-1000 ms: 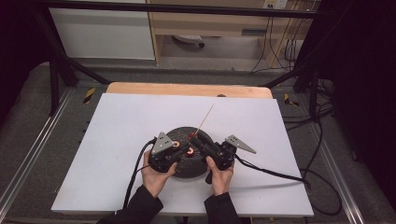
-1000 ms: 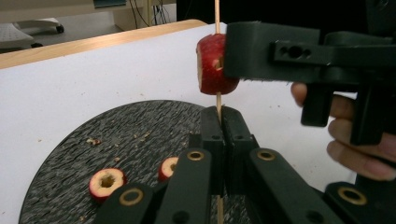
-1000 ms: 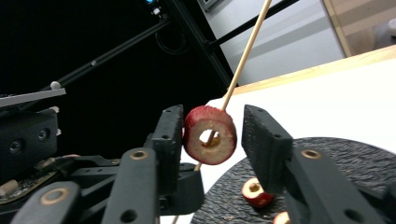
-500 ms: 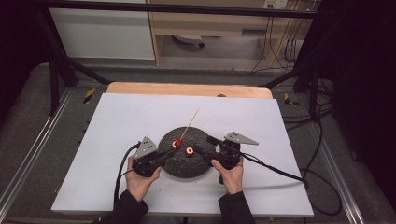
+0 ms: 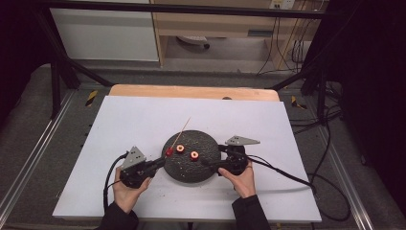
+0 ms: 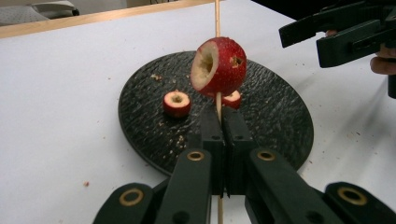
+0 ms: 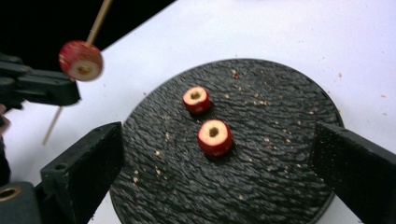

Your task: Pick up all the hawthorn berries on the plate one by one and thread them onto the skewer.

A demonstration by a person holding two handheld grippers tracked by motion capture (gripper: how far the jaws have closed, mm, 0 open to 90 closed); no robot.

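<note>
Skewer [image 6: 217, 18] with one red fruit [image 6: 219, 66] threaded on sits pinched in the left claw [image 6: 222, 126], over the black plate's [image 5: 198, 175] left edge. Right claw [image 7: 215, 154], just been opening, gapes wide, holding nothing, over two fruit pieces [image 7: 214, 136].

The left gripper [image 5: 160, 163] lay low over the table near its front edge, left of centre, held by the person's left hand [image 5: 125, 190], whose forearm came in from the front edge. Its jaws were pressed together, pinching a thin wooden skewer [image 6: 217, 105] that stood up between them. The right gripper [image 5: 210, 163] sat level near the front edge, right of centre, pointing toward the left one, with the right hand [image 5: 242, 178] wrapped around its body from behind. Its jaws had just been opening and stood wide apart with nothing between them. The two grippers were close but apart, tips facing.
</note>
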